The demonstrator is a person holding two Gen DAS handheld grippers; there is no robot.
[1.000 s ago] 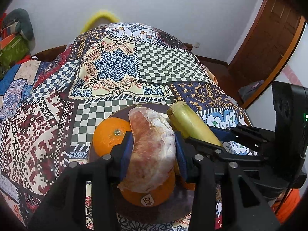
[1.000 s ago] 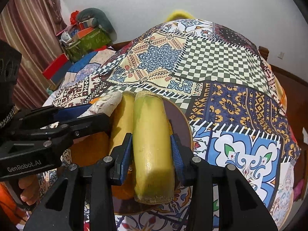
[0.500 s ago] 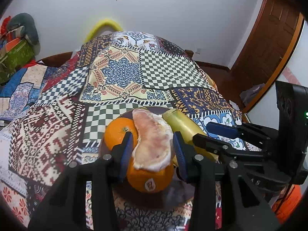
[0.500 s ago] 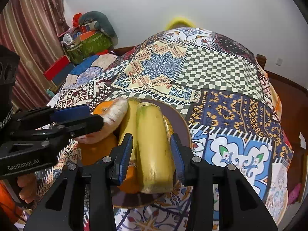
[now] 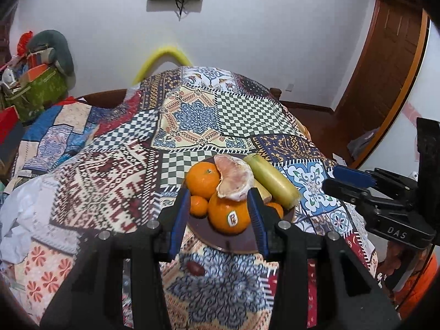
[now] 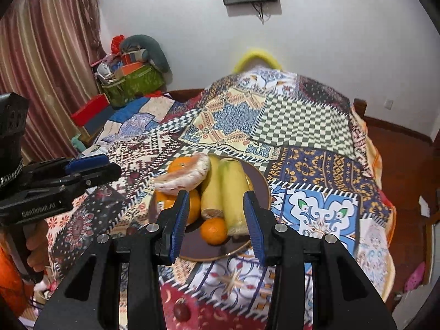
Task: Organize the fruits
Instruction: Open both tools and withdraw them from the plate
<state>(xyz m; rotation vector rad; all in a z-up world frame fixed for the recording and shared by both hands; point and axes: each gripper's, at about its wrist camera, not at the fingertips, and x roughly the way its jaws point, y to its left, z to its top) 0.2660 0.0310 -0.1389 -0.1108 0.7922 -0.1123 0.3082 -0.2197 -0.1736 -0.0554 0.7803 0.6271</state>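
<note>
A dark brown plate [image 5: 233, 240] on the patchwork cloth holds the fruit. A peeled pomelo segment [image 5: 233, 178] rests on top of two large oranges [image 5: 225, 214], with a small mandarin [image 5: 198, 206] beside them. Two green-yellow bananas [image 6: 233, 189] lie along the plate's right half, and another small mandarin [image 6: 214, 231] sits at their near end. My left gripper [image 5: 218, 214] hovers above the plate's near edge, open and empty. My right gripper [image 6: 216, 211] is likewise open and empty, short of the bananas. Each gripper shows at the edge of the other's view.
A small dark red fruit [image 5: 195, 268] lies on the cloth in front of the plate. Crumpled white paper [image 5: 16, 220] sits at the left edge. A green box of clutter [image 5: 35, 90] stands at the back left. A wooden door [image 5: 385, 82] is at the right.
Both grippers drew back and rose from the plate. The pomelo segment, earlier between the left pads, and the banana, earlier between the right pads, now lie free on the plate.
</note>
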